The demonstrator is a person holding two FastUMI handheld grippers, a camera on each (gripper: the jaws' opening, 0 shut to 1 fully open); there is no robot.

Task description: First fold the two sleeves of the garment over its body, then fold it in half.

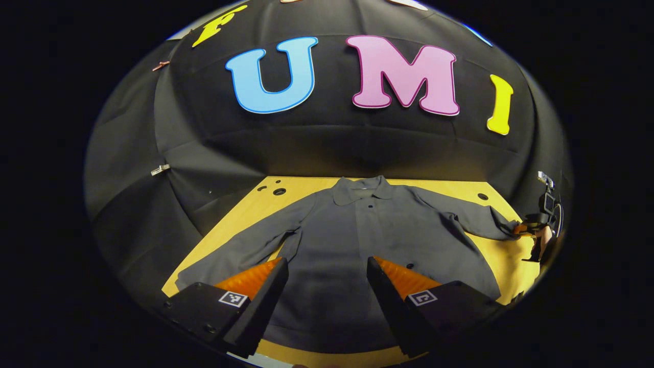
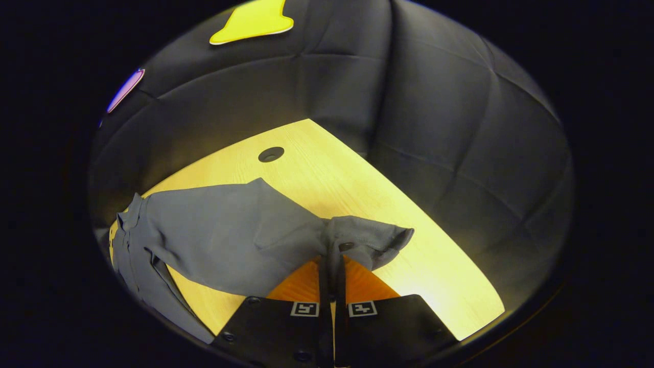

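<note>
In the left gripper view, the shirt [image 1: 357,240] is lying flat and face up on the desk [image 1: 240,214], collar at 12 o'clock and hem toward 6. The left gripper [image 1: 327,271] is hanging above the lower body of the shirt with its fingers spread wide, released and grasping nothing. One sleeve [image 1: 230,253] is stretching out toward 8 o'clock, lying on the desk and not yet folded. The other sleeve [image 1: 480,217] is reaching toward 3 o'clock, where the right gripper [image 1: 523,228] is meeting its cuff, with a hand behind it.

In the right gripper view, the right gripper [image 2: 332,266] is clenched on the sleeve [image 2: 286,230] near the cuff [image 2: 373,237]; the cloth is bunching between the closed fingers and the cuff is spilling out toward 2 o'clock. The rest of the shirt [image 2: 153,225] is trailing off toward 9 o'clock across the desk [image 2: 327,174].

By my reading, the task is only beginning: the first sleeve is pinched but not yet carried over the body, the second sleeve is untouched, and the fold in half is left to do.
</note>
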